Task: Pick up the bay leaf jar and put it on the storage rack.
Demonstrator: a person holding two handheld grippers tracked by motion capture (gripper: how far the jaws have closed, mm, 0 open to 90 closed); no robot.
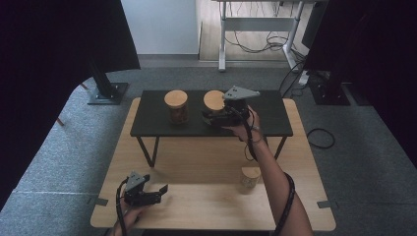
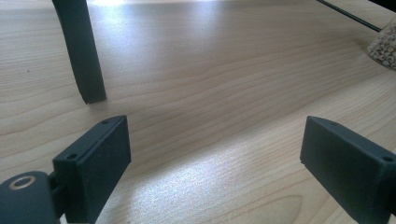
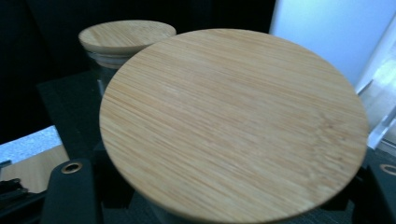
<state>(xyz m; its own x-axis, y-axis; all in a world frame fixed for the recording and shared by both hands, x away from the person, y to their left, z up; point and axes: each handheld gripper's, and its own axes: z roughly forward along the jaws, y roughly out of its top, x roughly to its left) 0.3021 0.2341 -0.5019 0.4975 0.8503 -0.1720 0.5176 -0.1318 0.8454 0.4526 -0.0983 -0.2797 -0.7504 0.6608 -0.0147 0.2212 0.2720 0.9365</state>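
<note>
Two glass jars with round bamboo lids stand on a black raised shelf (image 1: 152, 123). The left jar (image 1: 176, 105) stands free. My right gripper (image 1: 212, 117) is shut on the right jar (image 1: 214, 100), its jaws on either side of the glass body under the lid. In the right gripper view that lid (image 3: 233, 121) is large and close, with the other jar (image 3: 126, 37) behind it. A third jar (image 1: 250, 178) stands on the wooden table (image 1: 206, 206). My left gripper (image 1: 158, 193) rests low near the table's front left, open with nothing between its jaws (image 2: 215, 158).
The shelf stands on thin black legs, one of them close ahead of the left gripper (image 2: 84, 56). The third jar's base with pale pellets (image 2: 385, 44) shows at the far right there. Grey carpet, a dark stand (image 1: 105, 88) and a desk frame (image 1: 255, 29) lie beyond the table.
</note>
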